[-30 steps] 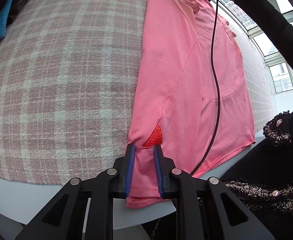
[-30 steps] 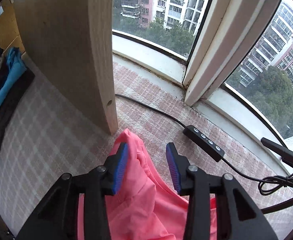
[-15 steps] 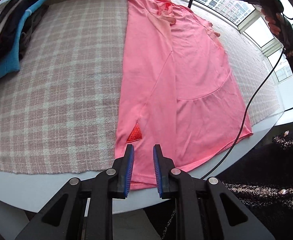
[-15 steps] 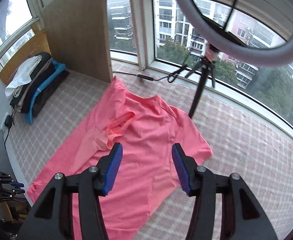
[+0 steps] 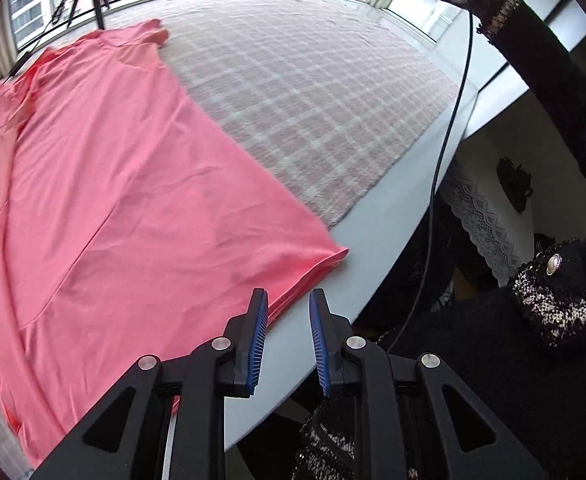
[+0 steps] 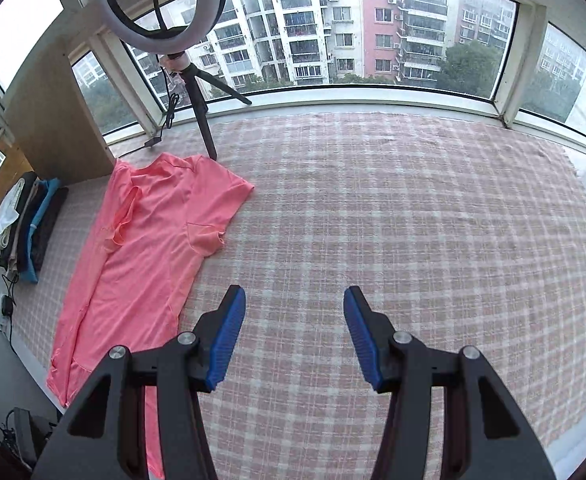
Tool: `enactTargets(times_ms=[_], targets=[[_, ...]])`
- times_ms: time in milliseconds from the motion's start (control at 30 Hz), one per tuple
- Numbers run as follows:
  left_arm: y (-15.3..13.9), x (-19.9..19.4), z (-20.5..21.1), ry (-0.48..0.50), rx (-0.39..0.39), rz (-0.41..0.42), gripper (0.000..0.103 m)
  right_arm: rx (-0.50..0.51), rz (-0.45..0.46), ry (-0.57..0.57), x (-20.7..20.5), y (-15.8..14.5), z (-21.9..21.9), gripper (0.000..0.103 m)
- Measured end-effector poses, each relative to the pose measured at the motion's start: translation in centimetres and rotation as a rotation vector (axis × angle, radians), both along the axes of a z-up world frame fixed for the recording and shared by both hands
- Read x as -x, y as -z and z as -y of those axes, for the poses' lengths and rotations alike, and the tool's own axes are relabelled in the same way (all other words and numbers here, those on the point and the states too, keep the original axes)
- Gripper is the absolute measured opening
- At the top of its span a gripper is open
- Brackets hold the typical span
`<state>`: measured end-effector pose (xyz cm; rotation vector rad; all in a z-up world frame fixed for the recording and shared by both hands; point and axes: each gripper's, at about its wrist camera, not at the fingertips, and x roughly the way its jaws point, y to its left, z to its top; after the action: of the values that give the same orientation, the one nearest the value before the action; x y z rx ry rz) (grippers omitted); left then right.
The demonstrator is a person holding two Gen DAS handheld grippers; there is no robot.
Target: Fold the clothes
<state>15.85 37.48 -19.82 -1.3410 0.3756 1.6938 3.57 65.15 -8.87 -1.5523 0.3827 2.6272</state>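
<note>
A pink T-shirt (image 5: 113, 200) lies flat on the plaid table cover, its left side folded in lengthwise. In the left wrist view my left gripper (image 5: 289, 300) hovers over the table's front edge, just right of the shirt's hem corner (image 5: 333, 256). Its jaws stand a narrow gap apart, opening slightly, with nothing between them. In the right wrist view the T-shirt (image 6: 149, 248) lies to the left, one short sleeve (image 6: 229, 188) spread out. My right gripper (image 6: 295, 300) hangs high above the bare plaid cover, open and empty, to the right of the shirt.
A ring light (image 6: 157, 4) on a tripod (image 6: 205, 120) stands by the window behind the shirt's collar. A wooden board (image 6: 53, 120) and a stack of folded clothes (image 6: 25, 224) sit at the far left. A black sleeve (image 5: 553, 72) and cable (image 5: 449, 128) hang right.
The left gripper has let go of the shirt's hem and swung right to the hem's other corner. The right gripper has risen from the collar, pulled back over bare cover, and opened wider.
</note>
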Motion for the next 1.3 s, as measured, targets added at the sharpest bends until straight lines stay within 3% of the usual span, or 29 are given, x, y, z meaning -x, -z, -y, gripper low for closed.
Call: enactTargets(times_ms=[133, 200, 333, 500, 633, 767, 1000, 1100, 1300], targets=[[1.2, -1.6, -3.7, 0.123, 0.079, -0.043, 0.02, 0.027, 0.02, -0.172, -4.0, 3.0, 4.1, 0.047], [1.3, -1.7, -3.4, 0.134, 0.108, -0.041, 0.02, 0.016, 0.055, -0.284, -7.2, 5.6, 8.2, 0.043], [0.4, -0.9, -0.4, 0.061, 0.11, -0.015, 0.021, 0.115, 0.101, -0.472, -14.3, 10.4, 16.3, 0.042], [-0.2, 0.7, 4.3, -0.061, 0.125, -0.015, 0.026, 0.078, 0.041, -0.632, -19.3, 12.3, 23.3, 0.042], [0.2, 1.4, 7.5, -0.131, 0.173, -0.032, 0.026, 0.027, 0.058, -0.654, -19.8, 13.7, 25.0, 0.042], [0.4, 0.9, 10.2, -0.168, 0.172, -0.029, 0.026, 0.013, 0.096, -0.625, -19.9, 15.4, 25.3, 0.027], [0.9, 0.2, 13.1, -0.213, 0.183, -0.019, 0.026, -0.012, 0.062, -0.571, -19.9, 16.2, 26.1, 0.024], [0.7, -0.8, 13.5, -0.202, 0.177, -0.024, 0.026, -0.015, 0.049, -0.534, -19.9, 16.2, 25.9, 0.006], [0.3, -2.1, 13.8, -0.186, 0.157, -0.031, 0.026, -0.103, 0.004, -0.429, -21.7, 13.4, 26.4, 0.004]])
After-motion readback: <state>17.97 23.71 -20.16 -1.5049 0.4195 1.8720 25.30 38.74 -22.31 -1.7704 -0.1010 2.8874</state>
